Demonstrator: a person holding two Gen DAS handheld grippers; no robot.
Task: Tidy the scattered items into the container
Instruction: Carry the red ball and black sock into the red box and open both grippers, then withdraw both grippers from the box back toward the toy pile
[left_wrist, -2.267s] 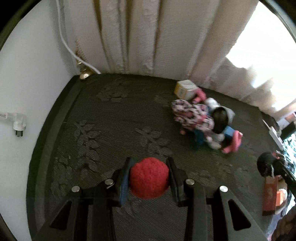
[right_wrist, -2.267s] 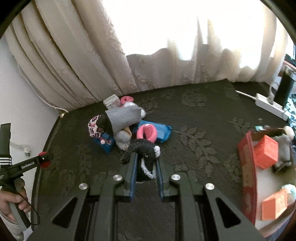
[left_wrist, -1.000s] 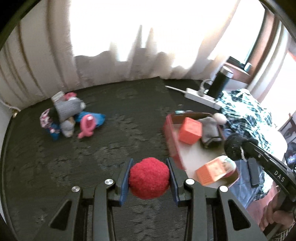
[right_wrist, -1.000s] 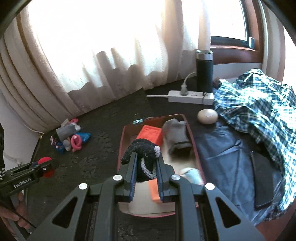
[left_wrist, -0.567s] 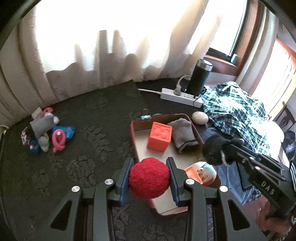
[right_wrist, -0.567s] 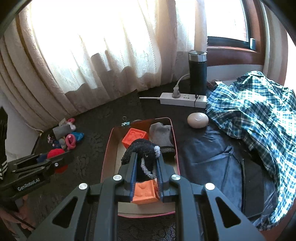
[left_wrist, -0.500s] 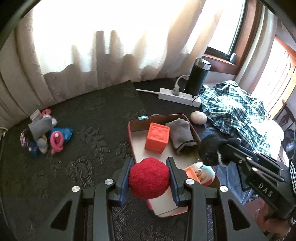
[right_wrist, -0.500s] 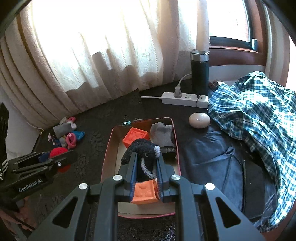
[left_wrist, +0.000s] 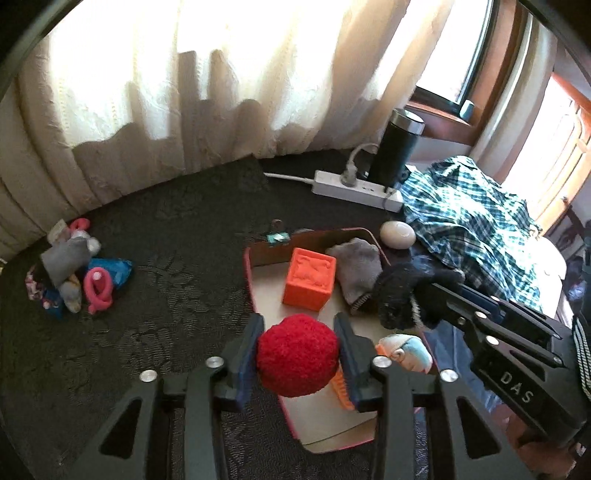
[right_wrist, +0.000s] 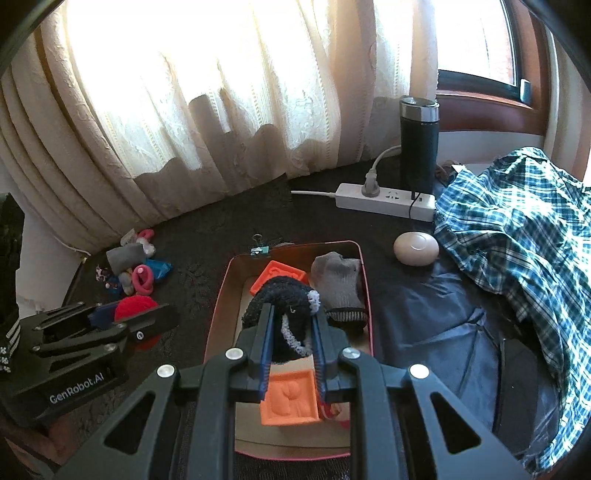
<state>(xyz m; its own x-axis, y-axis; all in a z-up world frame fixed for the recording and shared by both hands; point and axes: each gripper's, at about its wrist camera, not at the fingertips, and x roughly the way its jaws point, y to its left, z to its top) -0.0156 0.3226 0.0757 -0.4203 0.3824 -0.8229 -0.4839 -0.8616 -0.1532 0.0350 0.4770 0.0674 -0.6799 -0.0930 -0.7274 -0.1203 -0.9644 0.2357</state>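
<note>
My left gripper (left_wrist: 298, 326) hangs over the near left edge of the red-rimmed cardboard box (left_wrist: 248, 273). Its jaws are opening, with a fuzzy red ball (left_wrist: 297, 354) still touching both pads. My right gripper (right_wrist: 291, 314) is above the middle of the box (right_wrist: 221, 295), shut on a black fuzzy sock (right_wrist: 280, 299). The box holds an orange cube (left_wrist: 309, 278), a grey sock (left_wrist: 360, 269), a second orange cube (right_wrist: 290, 398) and a small doll toy (left_wrist: 404, 350). A pile of scattered socks and toys (left_wrist: 74, 273) lies far left on the dark carpet.
Behind the box are a binder clip (right_wrist: 258, 247), a white power strip (right_wrist: 384, 199), a black tumbler (right_wrist: 419, 144) and a beige round pebble-shaped object (right_wrist: 415, 248). A plaid shirt (right_wrist: 517, 229) and dark cloth cover the right. Curtains close the back.
Both grippers swung away from the pile and now hover over the box, which looks nearer. Each still has its item between its fingers.
</note>
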